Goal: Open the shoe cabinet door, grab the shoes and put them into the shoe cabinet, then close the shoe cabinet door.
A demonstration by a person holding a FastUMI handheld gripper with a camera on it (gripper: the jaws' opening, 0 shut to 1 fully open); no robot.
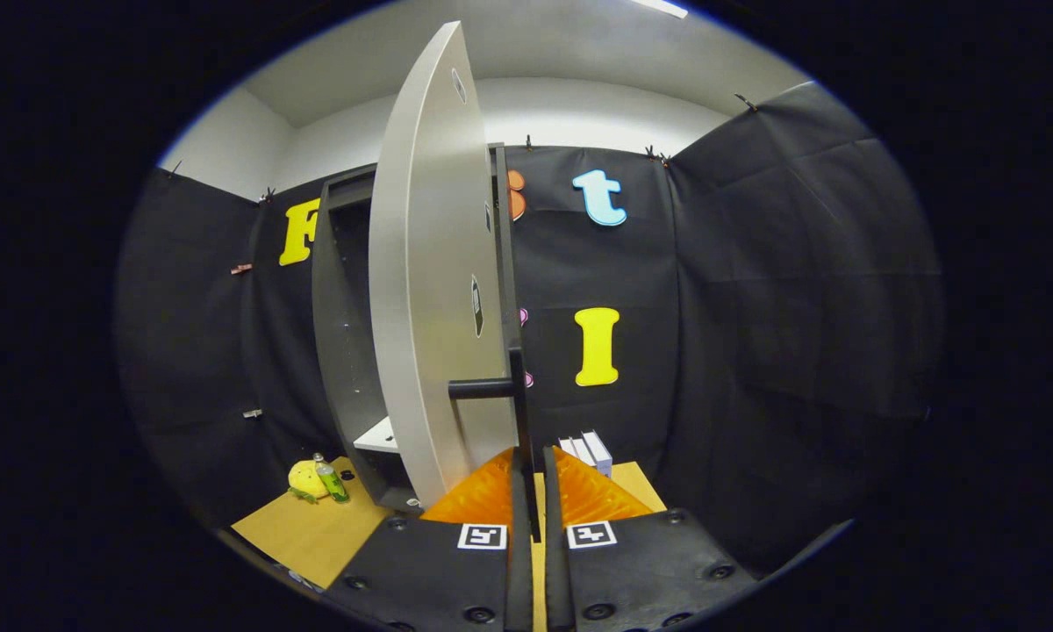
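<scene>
Wood tabletop [316, 531] carries the whole scene, shown from near to far. Nearest, the tool [531, 491] has its two fingers drawn close on the dark vertical bar of the handle [519, 412], which runs down into the narrow gap between them; whether both fingers actually press on the bar cannot be told. Just ahead, the pale door [434, 290] stands swung out, nearly edge-on to the tool, with the handle's short stub joining its face. Left of the door, the dark cabinet [342, 351] is open, a white shelf [377, 436] visible low inside. On the tabletop beside the cabinet's foot lie a yellow soft toy [305, 478] and a small green bottle [331, 481], touching each other. Right of the door and beyond the fingers, a few white boxes [590, 452] stand near the cloth wall. Nothing clearly readable as shoes can be identified.

Step in hand, as judged: opening the door, which looks largely done. The next move calls for swinging the door a little further if more clearance is wanted, then spreading the fingers to free the handle, backing off without nudging the door shut, and turning to find the shoes for loading into the cabinet
</scene>
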